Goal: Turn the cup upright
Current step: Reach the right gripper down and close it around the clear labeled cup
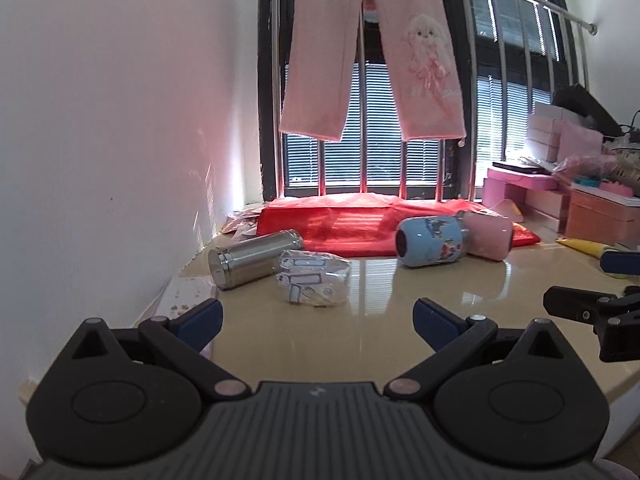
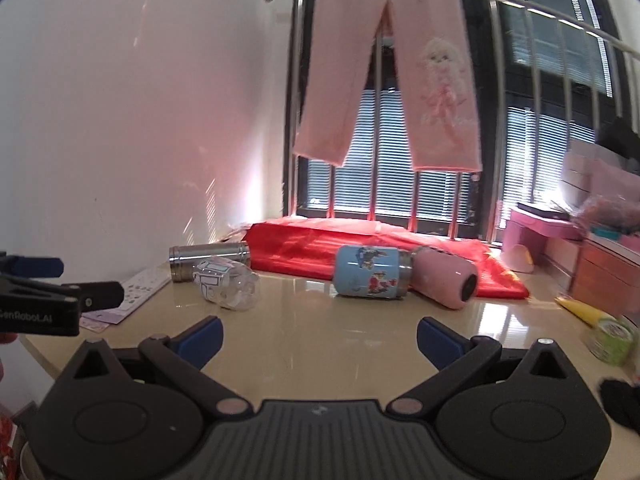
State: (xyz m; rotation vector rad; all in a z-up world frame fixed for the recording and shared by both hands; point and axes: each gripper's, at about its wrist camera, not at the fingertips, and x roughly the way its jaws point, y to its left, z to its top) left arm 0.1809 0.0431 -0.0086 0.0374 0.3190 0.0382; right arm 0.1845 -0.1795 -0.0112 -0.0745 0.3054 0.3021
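Observation:
Several cups lie on their sides on a glossy beige table (image 1: 380, 320): a steel flask (image 1: 252, 258) at the left, a clear plastic cup with blue stickers (image 1: 314, 282) in front of it, a light blue cartoon cup (image 1: 430, 246) and a pink cup (image 1: 490, 236) at the right. They also show in the right wrist view: steel flask (image 2: 208, 260), clear cup (image 2: 226, 284), blue cup (image 2: 370, 274), pink cup (image 2: 446, 282). My left gripper (image 1: 318, 320) is open and empty, short of the clear cup. My right gripper (image 2: 320, 338) is open and empty, short of the blue cup.
A red cloth (image 1: 360, 224) lies behind the cups under a barred window with pink trousers (image 1: 372, 48) hanging. Pink boxes (image 1: 560, 184) crowd the right side. A yellow tube (image 2: 580, 310) and green roll (image 2: 612, 338) sit at the right. A sticker sheet (image 2: 132, 294) lies at the left, by the white wall.

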